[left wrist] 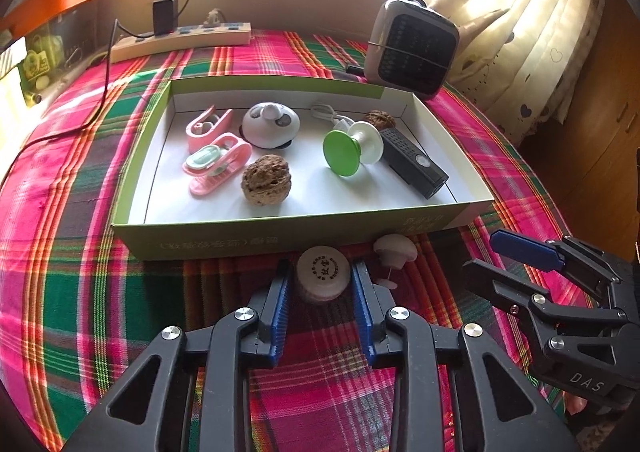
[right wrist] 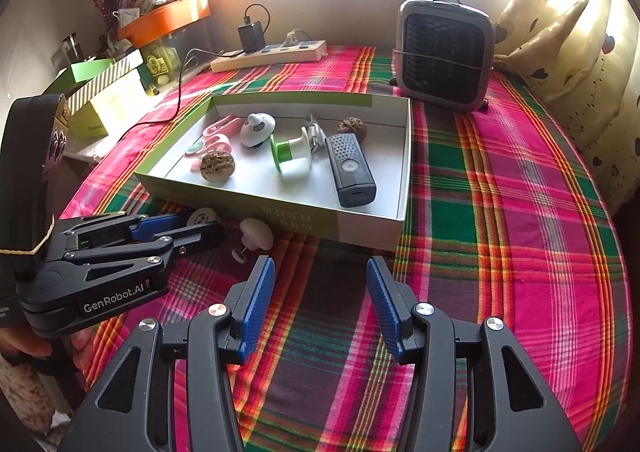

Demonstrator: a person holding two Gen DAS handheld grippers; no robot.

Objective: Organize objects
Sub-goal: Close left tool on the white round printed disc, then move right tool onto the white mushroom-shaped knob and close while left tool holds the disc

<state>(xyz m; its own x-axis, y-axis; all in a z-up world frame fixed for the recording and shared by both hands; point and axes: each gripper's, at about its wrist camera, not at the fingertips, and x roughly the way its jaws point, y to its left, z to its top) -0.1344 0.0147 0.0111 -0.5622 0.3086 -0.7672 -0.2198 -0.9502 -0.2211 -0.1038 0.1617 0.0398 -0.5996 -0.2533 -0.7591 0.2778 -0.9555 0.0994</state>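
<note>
My left gripper is shut on a small round tin with a printed lid, resting on the plaid cloth just in front of the box. A white mushroom-shaped knob lies right of the tin. The shallow green-sided box holds a walnut, pink clips, a white round toy, a green-and-white spool, a black device, a white cable and a second walnut. My right gripper stands open over bare cloth, right of the left gripper.
A small grey heater stands behind the box at the right. A power strip with a black charger and its cable lies at the back. Curtains hang on the right. Green boxes and an orange tray sit left of the table.
</note>
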